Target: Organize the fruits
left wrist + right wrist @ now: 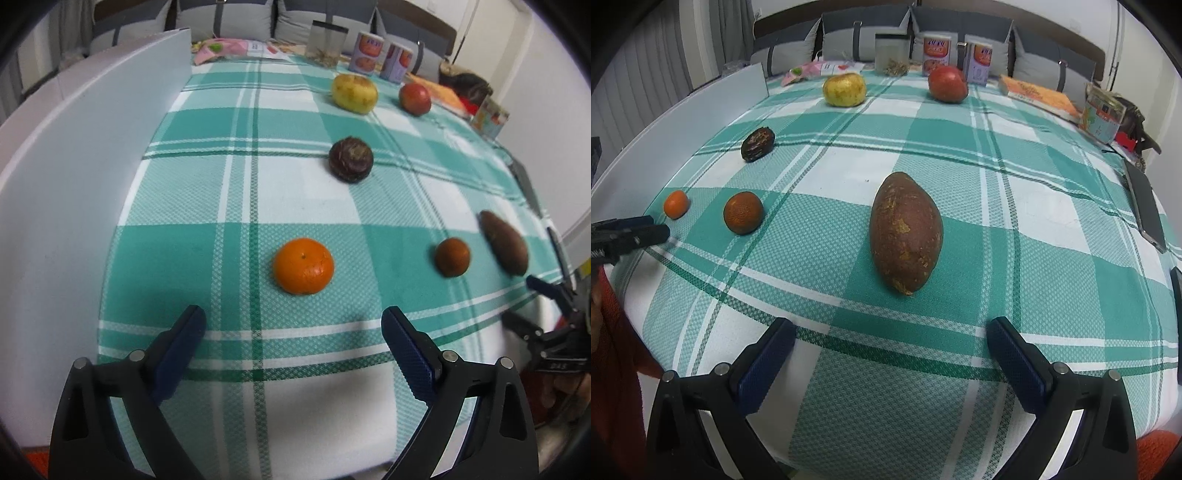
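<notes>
In the left wrist view the long brown fruit (504, 242) and the dull orange fruit (452, 257) beside it at the right are smeared by blur. The right gripper (546, 291) is cut off by the right rim, its jaws unreadable. In the right wrist view the left gripper (646, 230) runs off the left edge. Lettering on the far cartons (937, 51) is too small to read.

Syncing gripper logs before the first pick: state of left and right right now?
Left gripper: open, empty, the bright orange lies just ahead of it.
Right gripper: open, empty, the long brown fruit lies ahead of it.
</notes>
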### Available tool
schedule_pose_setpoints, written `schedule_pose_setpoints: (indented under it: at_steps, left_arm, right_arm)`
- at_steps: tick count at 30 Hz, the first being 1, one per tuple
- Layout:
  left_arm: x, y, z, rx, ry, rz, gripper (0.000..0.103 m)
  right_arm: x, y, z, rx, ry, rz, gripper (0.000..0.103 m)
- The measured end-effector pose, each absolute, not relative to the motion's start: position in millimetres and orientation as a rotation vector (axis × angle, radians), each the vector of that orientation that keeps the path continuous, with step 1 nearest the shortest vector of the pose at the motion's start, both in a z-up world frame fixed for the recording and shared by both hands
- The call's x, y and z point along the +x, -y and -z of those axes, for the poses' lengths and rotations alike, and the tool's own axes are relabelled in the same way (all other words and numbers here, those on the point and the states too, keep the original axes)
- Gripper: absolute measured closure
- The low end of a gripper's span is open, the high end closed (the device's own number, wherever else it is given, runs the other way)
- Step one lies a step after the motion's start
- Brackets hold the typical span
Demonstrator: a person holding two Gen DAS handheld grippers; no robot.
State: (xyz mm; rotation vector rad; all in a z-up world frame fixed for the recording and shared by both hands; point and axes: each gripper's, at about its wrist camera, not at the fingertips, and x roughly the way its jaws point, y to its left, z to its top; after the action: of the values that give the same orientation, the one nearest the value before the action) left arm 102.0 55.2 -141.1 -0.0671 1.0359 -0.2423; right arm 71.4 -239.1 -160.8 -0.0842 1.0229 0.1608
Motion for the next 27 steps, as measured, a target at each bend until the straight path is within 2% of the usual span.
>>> schedule_pose_setpoints:
  at_steps: [6,8,9,10,11,12,14,15,17,19,23,27]
  left_arm:
    - [123,-32,131,0.081,-1.056,0.287,0.008]
    - [131,-23,134,0.148,-1.082,0.281,0.022]
    - [134,-19,138,0.174,-1.101,0.273,0.040]
    - [137,-17,142,0.191,-1.125,0.265,0.050]
    - [139,-17,143,0.186,-1.130,0.265,0.049]
    - [141,-18,142,0.177,-1.125,0.262,0.052]
    - [143,-19,142,0.163,-1.128,0.258,0.068]
    - [144,-20,141,0.155,-1.129,0.256,0.071]
    - [144,-21,140,0.141,-1.134,0.245,0.072]
    - [143,-23,140,0.134,-1.135,0.239,0.073]
    - [135,-34,126,0.068,-1.120,0.244,0.074]
    - [123,-53,86,-0.071,-1.067,0.289,0.074]
  right_arm:
    - [111,280,132,0.196,-1.132,-0.224,0.001]
    - [136,285,124,0.241,-1.207,-0.238,0.007]
    - [144,286,122,0.252,-1.236,-0.247,0.009]
    - [155,284,120,0.255,-1.271,-0.256,0.013]
    - [164,280,121,0.234,-1.304,-0.258,0.016]
    - [170,275,122,0.205,-1.325,-0.257,0.017]
    - [182,259,129,0.106,-1.378,-0.250,0.021]
    - [184,256,133,0.077,-1.392,-0.248,0.024]
    - [189,244,140,0.022,-1.425,-0.252,0.047]
    - [191,237,146,-0.032,-1.449,-0.238,0.062]
    - [187,239,142,-0.017,-1.449,-0.240,0.062]
    - [183,247,112,0.112,-1.384,-0.280,0.062]
